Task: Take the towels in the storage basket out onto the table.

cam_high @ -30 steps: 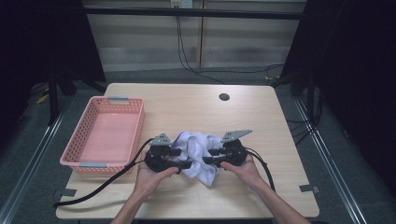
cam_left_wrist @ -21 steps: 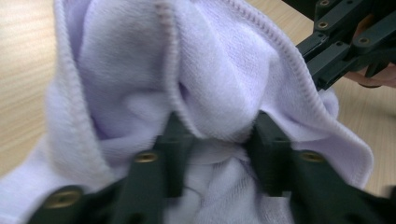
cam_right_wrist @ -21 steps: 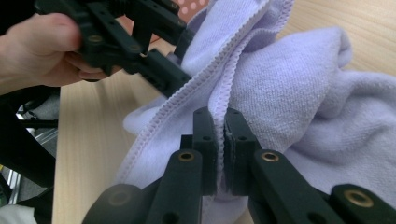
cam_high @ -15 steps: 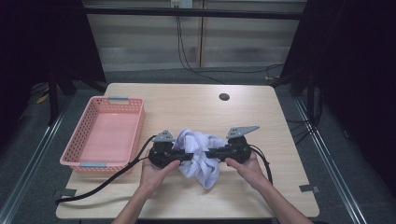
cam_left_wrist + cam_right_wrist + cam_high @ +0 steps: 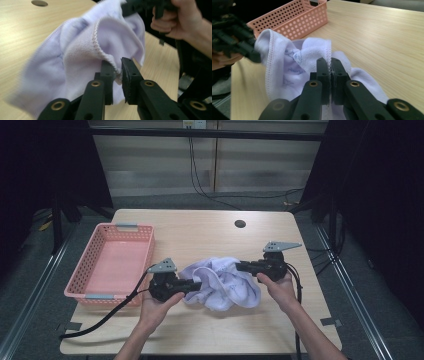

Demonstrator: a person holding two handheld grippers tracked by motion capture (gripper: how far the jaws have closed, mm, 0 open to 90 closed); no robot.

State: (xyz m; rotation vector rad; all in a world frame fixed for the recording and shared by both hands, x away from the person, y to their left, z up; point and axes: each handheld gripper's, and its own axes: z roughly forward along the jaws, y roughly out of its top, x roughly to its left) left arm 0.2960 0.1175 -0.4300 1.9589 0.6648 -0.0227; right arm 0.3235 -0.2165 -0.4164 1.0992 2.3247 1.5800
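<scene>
The wooden tabletop (image 5: 210, 232) carries everything here, its pale grain bare toward the far edge, where a small dark round hole (image 5: 240, 224) sits. At its left side stands a pink perforated basket (image 5: 95, 265) with grey handles, nothing visible inside it; the right gripper view shows the same basket (image 5: 294, 18) behind the cloth. Just right of the basket, near the front half of the tabletop, is a white towel (image 5: 222, 282) with a stitched hem and faint blue marks, bunched and stretched between the two grippers, its lower folds sagging onto or just above the wood; which of the two cannot be told. The person's forearms come in from the near edge, one hand around each tool. The left gripper (image 5: 192, 286), a grey three-cornered plate on top and a black cable trailing off toward the front left corner, lies level and points right into the cloth; its jaws have just been closing, and in the left gripper view they pinch the towel's (image 5: 75, 55) stitched edge, a narrow gap remaining with the hem in it. The right gripper (image 5: 242, 266), also topped with a grey plate, sits a little farther back and points left; its jaws have likewise just been closing and in the right gripper view stand pressed nearly flat together on a fold of the towel's (image 5: 287, 67) hem.
</scene>
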